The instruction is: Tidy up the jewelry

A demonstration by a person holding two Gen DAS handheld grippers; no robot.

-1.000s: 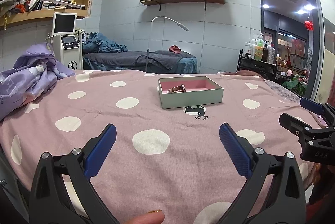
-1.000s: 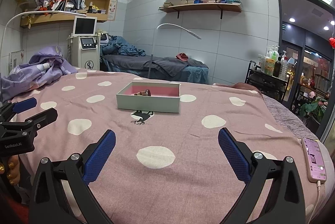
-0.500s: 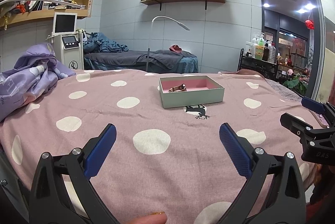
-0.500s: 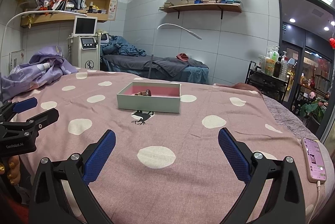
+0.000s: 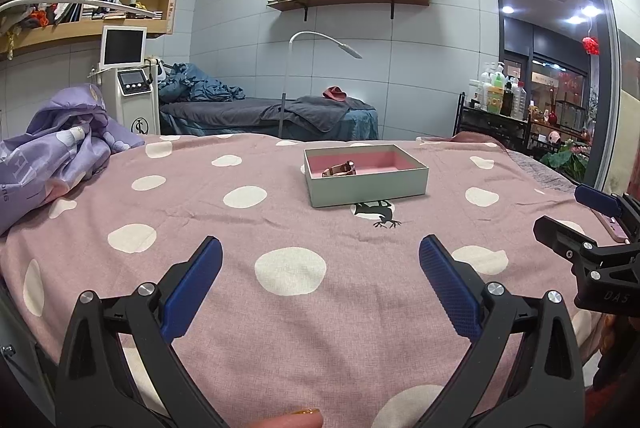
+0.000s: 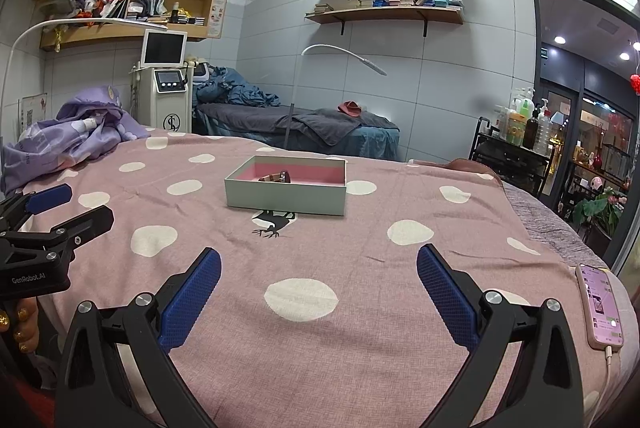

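Note:
A grey-green box [image 5: 366, 180] with a pink lining sits on the pink polka-dot bedspread [image 5: 248, 244]; it also shows in the right wrist view [image 6: 286, 190]. A small rose-gold piece of jewelry [image 5: 340, 169] lies inside it near the left end, also seen in the right wrist view [image 6: 276, 177]. My left gripper [image 5: 320, 260] is open and empty, low over the bedspread, well short of the box. My right gripper [image 6: 318, 268] is open and empty, also short of the box. Each gripper shows at the other view's edge.
A pink phone [image 6: 600, 308] on a cable lies at the bed's right edge. A crumpled purple quilt [image 5: 56, 152] is piled at the left. Beyond the bed stand a white machine [image 5: 128, 80], a massage bed [image 5: 272, 116] and a bottle cart [image 5: 496, 108].

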